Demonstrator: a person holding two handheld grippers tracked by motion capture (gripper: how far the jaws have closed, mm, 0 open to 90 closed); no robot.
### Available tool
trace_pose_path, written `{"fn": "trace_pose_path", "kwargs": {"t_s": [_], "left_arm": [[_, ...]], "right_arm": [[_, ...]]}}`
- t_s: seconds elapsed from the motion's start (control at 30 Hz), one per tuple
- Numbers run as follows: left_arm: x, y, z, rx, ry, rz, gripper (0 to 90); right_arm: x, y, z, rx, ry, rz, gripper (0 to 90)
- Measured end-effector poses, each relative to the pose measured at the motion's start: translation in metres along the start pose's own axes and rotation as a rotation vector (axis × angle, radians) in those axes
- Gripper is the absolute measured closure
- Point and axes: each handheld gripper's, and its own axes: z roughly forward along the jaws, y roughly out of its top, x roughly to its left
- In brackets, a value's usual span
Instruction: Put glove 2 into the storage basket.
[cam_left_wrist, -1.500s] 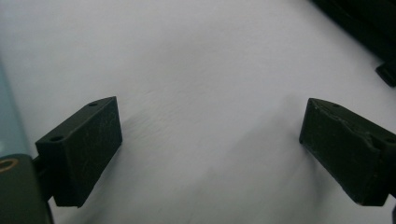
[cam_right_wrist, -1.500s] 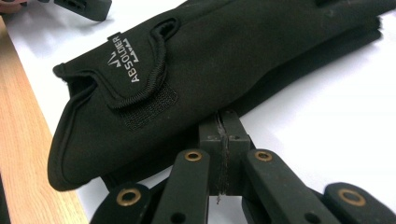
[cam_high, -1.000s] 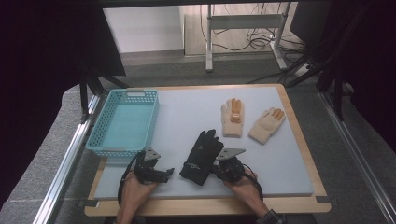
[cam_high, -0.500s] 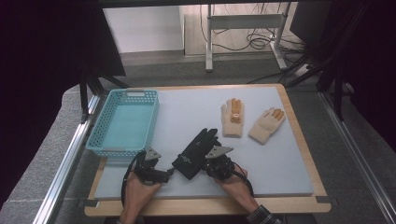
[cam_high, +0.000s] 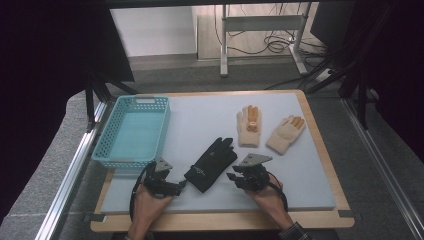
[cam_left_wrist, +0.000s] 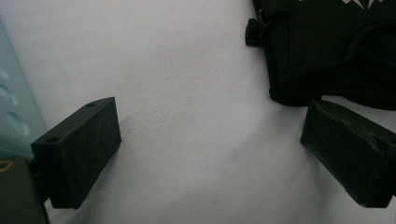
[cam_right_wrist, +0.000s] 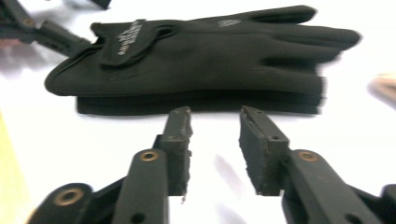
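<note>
white print on the black glove (cam_right_wrist: 196, 60) strap, too blurred to read

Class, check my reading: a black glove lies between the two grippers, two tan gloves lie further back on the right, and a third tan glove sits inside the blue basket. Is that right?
Not quite. The blue basket holds nothing, as the high view shows. The rest stands: the black glove lies between the left gripper and the right gripper, and the two tan gloves lie further back on the right.
</note>
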Motion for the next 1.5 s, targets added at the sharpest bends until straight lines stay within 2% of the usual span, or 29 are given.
{"fn": "trace_pose_path", "kwargs": {"t_s": [0.17, 0.3, 0.5, 0.67, 1.07, 1.2, 1.33, 1.5], "left_arm": [[0.0, 0.0, 0.0, 0.0, -0.001, 0.0, 4.9], [0.0, 0.0, 0.0, 0.0, 0.0, -0.001, 4.9], [0.0, 0.0, 0.0, 0.0, -0.002, -0.002, 4.9], [0.0, 0.0, 0.0, 0.001, -0.002, -0.002, 4.9], [0.001, 0.0, 0.0, 0.001, -0.003, -0.002, 4.8], [0.001, 0.0, 0.0, 0.001, -0.004, -0.002, 4.7], [0.001, 0.0, -0.001, 0.001, -0.01, -0.002, 4.7], [0.003, -0.001, -0.003, -0.005, -0.023, 0.007, 6.1]], "right_arm": [[-0.015, -0.004, -0.017, -0.022, -0.045, 0.022, 45.6], [-0.027, -0.009, -0.028, -0.02, -0.085, 0.04, 36.1], [-0.042, -0.017, -0.043, -0.01, -0.136, 0.052, 27.0], [-0.056, -0.027, -0.05, -0.002, -0.16, 0.084, 20.9], [-0.074, -0.054, -0.049, 0.087, -0.21, 0.118, 14.8], [-0.075, -0.058, -0.048, 0.098, -0.21, 0.118, 13.7], [-0.075, -0.06, -0.047, 0.079, -0.219, 0.117, 13.3], [-0.074, -0.06, -0.047, 0.08, -0.224, 0.116, 13.2]]}}
